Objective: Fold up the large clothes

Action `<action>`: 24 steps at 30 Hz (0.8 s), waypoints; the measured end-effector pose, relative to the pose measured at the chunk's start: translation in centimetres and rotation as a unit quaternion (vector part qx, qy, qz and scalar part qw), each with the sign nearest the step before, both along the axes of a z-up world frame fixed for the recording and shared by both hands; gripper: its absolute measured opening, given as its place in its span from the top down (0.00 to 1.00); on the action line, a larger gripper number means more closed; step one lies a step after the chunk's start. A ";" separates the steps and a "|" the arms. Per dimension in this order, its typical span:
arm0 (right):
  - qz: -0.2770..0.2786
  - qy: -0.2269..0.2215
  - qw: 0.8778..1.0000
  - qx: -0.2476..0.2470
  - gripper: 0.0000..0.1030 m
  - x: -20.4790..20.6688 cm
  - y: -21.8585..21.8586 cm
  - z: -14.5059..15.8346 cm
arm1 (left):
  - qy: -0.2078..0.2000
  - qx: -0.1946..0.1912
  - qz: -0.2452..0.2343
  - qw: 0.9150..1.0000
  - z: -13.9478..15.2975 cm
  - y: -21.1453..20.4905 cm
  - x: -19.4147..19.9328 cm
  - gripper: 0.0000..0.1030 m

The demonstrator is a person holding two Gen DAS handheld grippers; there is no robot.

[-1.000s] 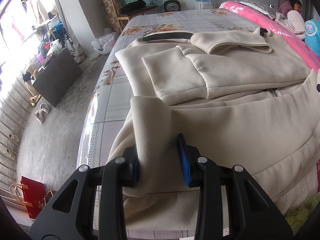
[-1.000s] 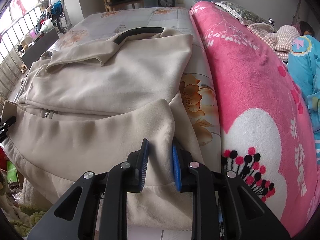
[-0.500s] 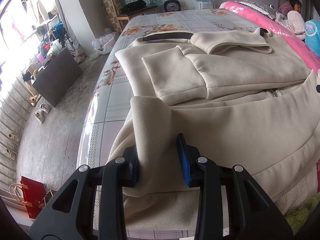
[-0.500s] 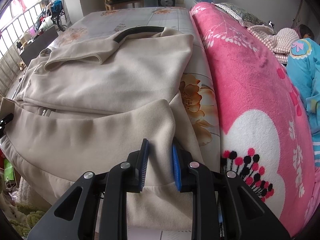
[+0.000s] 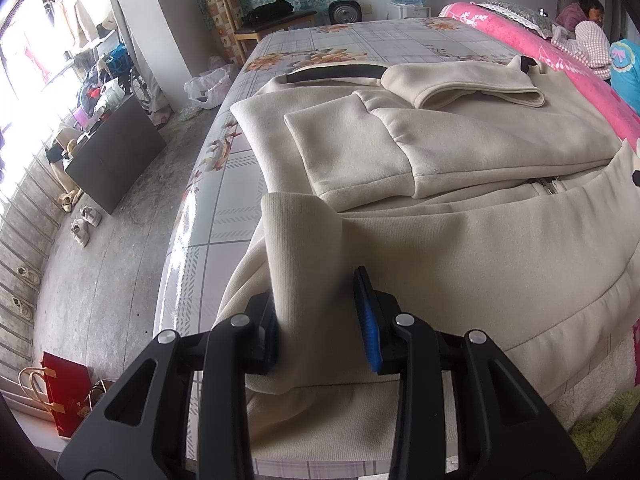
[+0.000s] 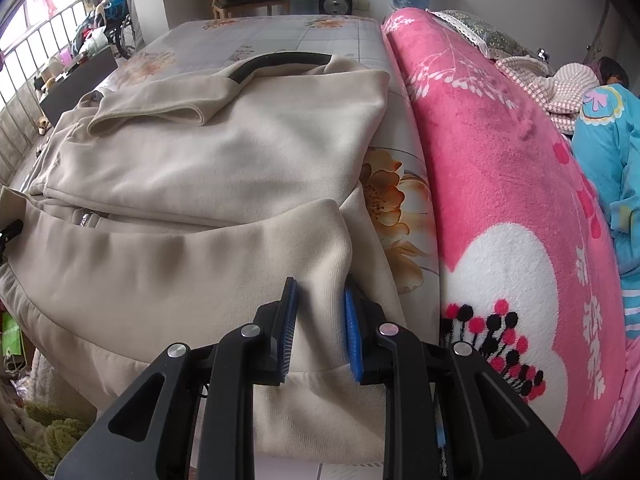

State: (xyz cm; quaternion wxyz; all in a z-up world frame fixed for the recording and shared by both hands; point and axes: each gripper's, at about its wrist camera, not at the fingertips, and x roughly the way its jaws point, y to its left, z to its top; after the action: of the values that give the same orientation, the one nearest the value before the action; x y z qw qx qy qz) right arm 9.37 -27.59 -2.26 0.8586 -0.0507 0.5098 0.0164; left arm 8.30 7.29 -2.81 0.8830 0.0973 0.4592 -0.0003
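Observation:
A large beige zip jacket (image 5: pixel 460 240) (image 6: pixel 192 184) lies on the bed, sleeves folded across its chest and its dark collar at the far end. Its ribbed hem is lifted and doubled over toward the collar. My left gripper (image 5: pixel 318 312) is shut on the hem's left corner, a thick fold of cloth pinched between the blue pads. My right gripper (image 6: pixel 320 320) is shut on the hem's right corner in the same way. The zipper pull (image 5: pixel 550 186) shows just past the raised hem.
The bed has a floral checked sheet (image 5: pixel 224 216). A pink blanket (image 6: pixel 500 184) rises along the jacket's right side. A person (image 6: pixel 608 148) lies beyond it. Left of the bed: concrete floor, a dark board (image 5: pixel 116 160), shoes, a red bag (image 5: pixel 64 392). A chair (image 5: pixel 276 20) stands at the far end.

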 end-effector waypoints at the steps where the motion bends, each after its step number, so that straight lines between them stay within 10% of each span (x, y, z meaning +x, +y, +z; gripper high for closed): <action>1: 0.001 -0.001 1.000 0.000 0.78 -0.1 0.0 0.0 | 0.000 0.001 0.001 1.000 0.0 0.0 0.0 0.69; 24: 0.002 -0.075 0.997 0.007 0.93 -3.1 -0.2 2.8 | -0.050 -0.027 0.013 0.998 2.2 0.4 -2.2 0.94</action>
State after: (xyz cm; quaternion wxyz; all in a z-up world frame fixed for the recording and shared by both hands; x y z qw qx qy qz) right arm 6.23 -27.74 0.50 0.8947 -0.0469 0.4438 0.0178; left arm 6.07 7.68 -0.58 0.9072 0.0674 0.4153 0.0037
